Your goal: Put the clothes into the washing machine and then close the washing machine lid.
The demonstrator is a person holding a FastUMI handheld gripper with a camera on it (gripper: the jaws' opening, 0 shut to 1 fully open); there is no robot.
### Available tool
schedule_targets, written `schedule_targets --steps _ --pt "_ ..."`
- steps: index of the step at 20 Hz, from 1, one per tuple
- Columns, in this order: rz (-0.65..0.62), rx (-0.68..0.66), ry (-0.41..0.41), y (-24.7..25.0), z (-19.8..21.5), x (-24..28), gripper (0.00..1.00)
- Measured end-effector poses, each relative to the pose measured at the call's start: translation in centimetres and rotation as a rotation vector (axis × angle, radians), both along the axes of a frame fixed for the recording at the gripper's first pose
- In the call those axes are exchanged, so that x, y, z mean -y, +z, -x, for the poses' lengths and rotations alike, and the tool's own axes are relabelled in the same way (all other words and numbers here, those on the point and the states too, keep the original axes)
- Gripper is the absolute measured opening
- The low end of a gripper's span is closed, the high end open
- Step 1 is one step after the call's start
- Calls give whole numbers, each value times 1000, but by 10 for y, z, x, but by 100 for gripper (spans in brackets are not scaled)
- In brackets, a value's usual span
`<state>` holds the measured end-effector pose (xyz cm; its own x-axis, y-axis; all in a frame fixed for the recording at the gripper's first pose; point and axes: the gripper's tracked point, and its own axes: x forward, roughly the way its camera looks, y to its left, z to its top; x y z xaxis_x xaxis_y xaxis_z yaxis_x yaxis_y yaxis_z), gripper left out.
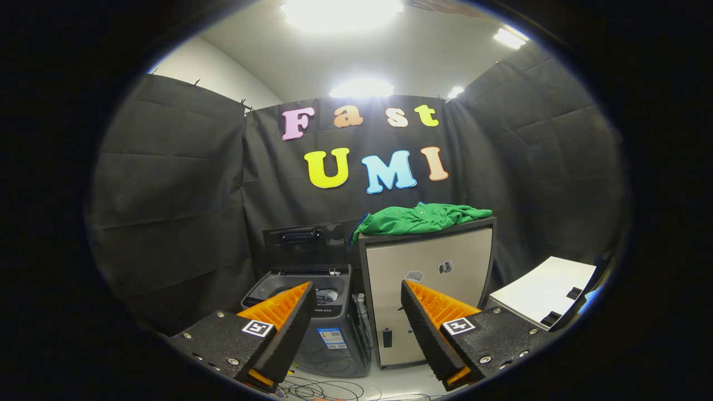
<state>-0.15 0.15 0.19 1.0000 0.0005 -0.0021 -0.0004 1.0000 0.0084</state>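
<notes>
A top-loading washing machine (317,312) stands on the floor beyond the left finger, its lid (303,242) raised upright against the booth wall. Beside it on the right stands a cabinet (429,289), with a crumpled green shirt (420,218) on top, well beyond the fingers. The gripper (356,292) has its fingers spread wide, holding nothing. Farther right lies a white box (543,295).

place: recording booth | evidence: black cloth walls (184,184), ceiling lights (362,88), loose cables (323,387)
</notes>
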Motion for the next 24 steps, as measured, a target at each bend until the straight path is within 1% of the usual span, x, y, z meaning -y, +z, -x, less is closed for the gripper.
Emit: schedule_targets --steps 14,24 --pt "11 1 7 2 -1 -6 95" --pt "11 -3 -22 5 -12 -2 94"
